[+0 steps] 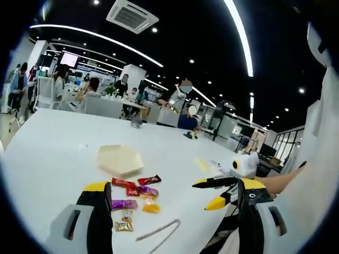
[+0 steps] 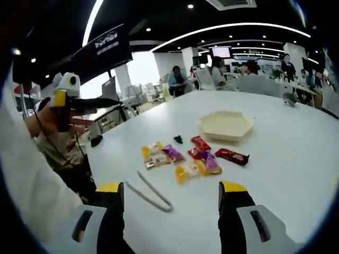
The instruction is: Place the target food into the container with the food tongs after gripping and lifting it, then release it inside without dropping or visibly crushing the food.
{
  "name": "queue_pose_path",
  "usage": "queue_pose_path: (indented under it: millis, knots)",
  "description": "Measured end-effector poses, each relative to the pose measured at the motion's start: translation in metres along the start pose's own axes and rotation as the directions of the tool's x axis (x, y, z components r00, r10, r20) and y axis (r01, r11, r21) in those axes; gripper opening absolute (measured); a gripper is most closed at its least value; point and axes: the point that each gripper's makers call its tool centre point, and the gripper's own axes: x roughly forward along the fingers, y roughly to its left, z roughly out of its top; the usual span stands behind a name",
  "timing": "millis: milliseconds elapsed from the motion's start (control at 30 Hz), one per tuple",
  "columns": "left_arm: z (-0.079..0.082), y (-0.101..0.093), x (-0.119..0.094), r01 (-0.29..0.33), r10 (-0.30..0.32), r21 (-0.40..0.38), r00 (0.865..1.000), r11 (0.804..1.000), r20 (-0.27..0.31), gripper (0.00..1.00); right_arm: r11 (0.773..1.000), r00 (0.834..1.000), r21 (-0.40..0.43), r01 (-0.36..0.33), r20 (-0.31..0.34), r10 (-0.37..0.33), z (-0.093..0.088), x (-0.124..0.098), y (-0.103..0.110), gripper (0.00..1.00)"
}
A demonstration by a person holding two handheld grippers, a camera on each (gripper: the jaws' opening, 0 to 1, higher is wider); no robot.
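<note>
A cream hexagonal container (image 1: 121, 159) (image 2: 226, 125) sits empty on the white table. Just in front of it lie several wrapped snacks (image 1: 135, 193) (image 2: 186, 157), among them a dark red bar (image 2: 231, 155) and a purple sweet (image 1: 124, 204). Thin metal food tongs (image 1: 159, 231) (image 2: 151, 195) rest flat on the table beside the snacks. My left gripper (image 1: 175, 185) is held open above the near snacks, nothing between its jaws. My right gripper (image 2: 170, 186) is open too, over the tongs' end. The right gripper (image 1: 207, 194) also enters the left gripper view from the right.
A small dark object (image 2: 178, 139) lies near the snacks and a yellowish packet (image 1: 203, 164) farther off. The left gripper (image 2: 79, 101), held by a hand, shows beyond the table's edge. Seated people and desks line the far side of the room.
</note>
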Motion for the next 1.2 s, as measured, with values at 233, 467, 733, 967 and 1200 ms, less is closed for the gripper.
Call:
queue_pose_path:
  millis: [233,467,733,967,1200]
  knots:
    - [-0.017,0.008,-0.002,-0.014,0.016,0.028,0.999,0.999,-0.043,0.99,0.999,1.0,0.037,0.005,0.012,-0.006,-0.005,0.004,-0.007,0.73]
    - [-0.025,0.009,-0.005,-0.017,0.021,0.053,0.998,0.998,-0.062,0.99,0.999,1.0,0.043,-0.014,-0.005,0.014,-0.012,0.004,0.001,0.72]
    - [-0.041,0.008,-0.004,0.009,0.002,0.112,0.995,0.994,-0.097,0.99,0.991,0.992,0.06,-0.116,-0.036,0.118,-0.029,0.005,0.022,0.35]
    - [-0.056,0.004,-0.011,0.004,0.021,0.149,0.986,0.989,-0.163,0.99,0.989,0.986,-0.037,-0.146,-0.091,0.142,-0.041,0.016,0.031,0.48]
    - [-0.055,0.006,-0.017,-0.026,0.052,0.151,0.983,0.988,-0.175,0.99,0.987,0.983,-0.02,-0.16,-0.093,0.158,-0.042,0.028,0.03,0.48]
